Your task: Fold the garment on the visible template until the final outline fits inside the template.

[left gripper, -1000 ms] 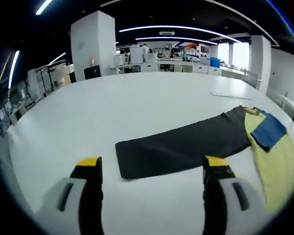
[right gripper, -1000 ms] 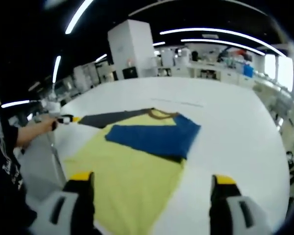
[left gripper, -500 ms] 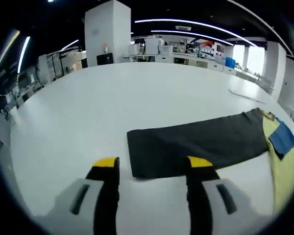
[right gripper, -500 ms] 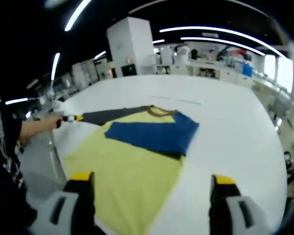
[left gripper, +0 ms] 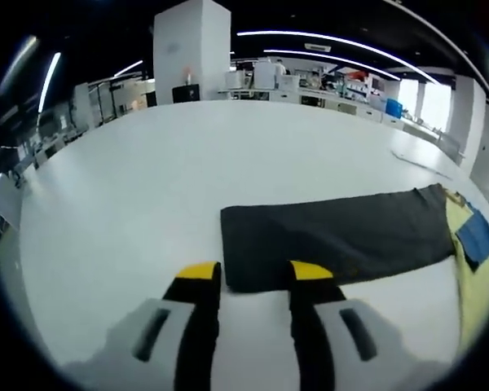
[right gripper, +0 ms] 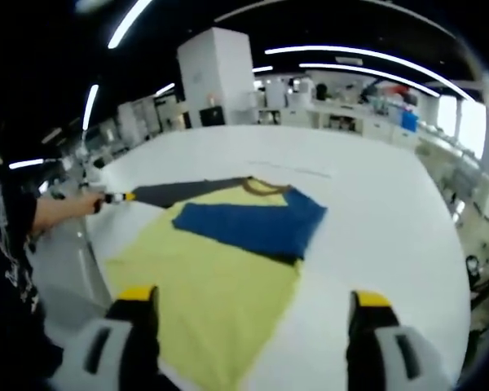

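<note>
A yellow shirt [right gripper: 204, 277] lies flat on the white table [right gripper: 383, 212], with a blue part [right gripper: 253, 224] folded across its upper half. A long dark grey template strip [left gripper: 334, 236] runs out from under it, and the shirt's yellow edge [left gripper: 482, 285] and blue part [left gripper: 478, 236] lie at the strip's far right end. My left gripper [left gripper: 254, 273] hovers just before the strip's near short end, jaws narrowed but apart and holding nothing. In the right gripper view a hand [right gripper: 65, 208] holds that gripper [right gripper: 118, 196] at the strip's tip [right gripper: 175, 192]. My right gripper [right gripper: 254, 297] stands wide open above the shirt's near hem.
The white table [left gripper: 130, 179] stretches far behind the strip. A white pillar [left gripper: 191, 41] and benches stand beyond it. The table's edge [right gripper: 90, 252] runs close to the shirt's left side, with the person's dark clothing [right gripper: 4, 277] beside it.
My left gripper's jaws have drawn closer together and it has moved nearer the strip's short end. The right gripper has barely shifted and stays wide open.
</note>
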Tool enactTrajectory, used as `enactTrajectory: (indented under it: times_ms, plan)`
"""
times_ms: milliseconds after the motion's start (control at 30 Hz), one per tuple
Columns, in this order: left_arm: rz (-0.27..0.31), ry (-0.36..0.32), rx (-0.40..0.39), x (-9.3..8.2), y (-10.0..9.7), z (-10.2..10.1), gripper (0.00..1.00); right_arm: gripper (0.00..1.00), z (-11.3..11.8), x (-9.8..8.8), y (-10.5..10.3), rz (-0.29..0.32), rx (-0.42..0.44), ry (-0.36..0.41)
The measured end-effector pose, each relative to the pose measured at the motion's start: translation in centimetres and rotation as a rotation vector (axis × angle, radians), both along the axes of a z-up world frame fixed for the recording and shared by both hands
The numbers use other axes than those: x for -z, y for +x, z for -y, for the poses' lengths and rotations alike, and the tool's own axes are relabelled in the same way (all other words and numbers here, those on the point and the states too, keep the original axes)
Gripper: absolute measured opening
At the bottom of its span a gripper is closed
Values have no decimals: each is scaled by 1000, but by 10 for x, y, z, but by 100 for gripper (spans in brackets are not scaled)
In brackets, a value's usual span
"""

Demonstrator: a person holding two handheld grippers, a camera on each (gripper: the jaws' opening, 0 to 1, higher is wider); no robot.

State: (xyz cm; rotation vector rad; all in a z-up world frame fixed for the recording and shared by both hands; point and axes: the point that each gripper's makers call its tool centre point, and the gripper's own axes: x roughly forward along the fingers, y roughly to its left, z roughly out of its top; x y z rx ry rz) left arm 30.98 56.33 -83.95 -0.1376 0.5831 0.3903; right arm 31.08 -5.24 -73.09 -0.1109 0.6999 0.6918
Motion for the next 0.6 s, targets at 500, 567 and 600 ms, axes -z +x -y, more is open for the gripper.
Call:
enactTrajectory:
  times_ms: [500,567,600]
  plan:
    - [-19,-69,-149,1,-4,-10,2,93,-7,-6,-3,11,2,22]
    - [5,-93,-150,-2,-1,-7,2,93,-7,-9,-4,12,3,26]
    - [7,-92,-151,-2,-1,-8,1,93,-7,-11,-4,17,1,28]
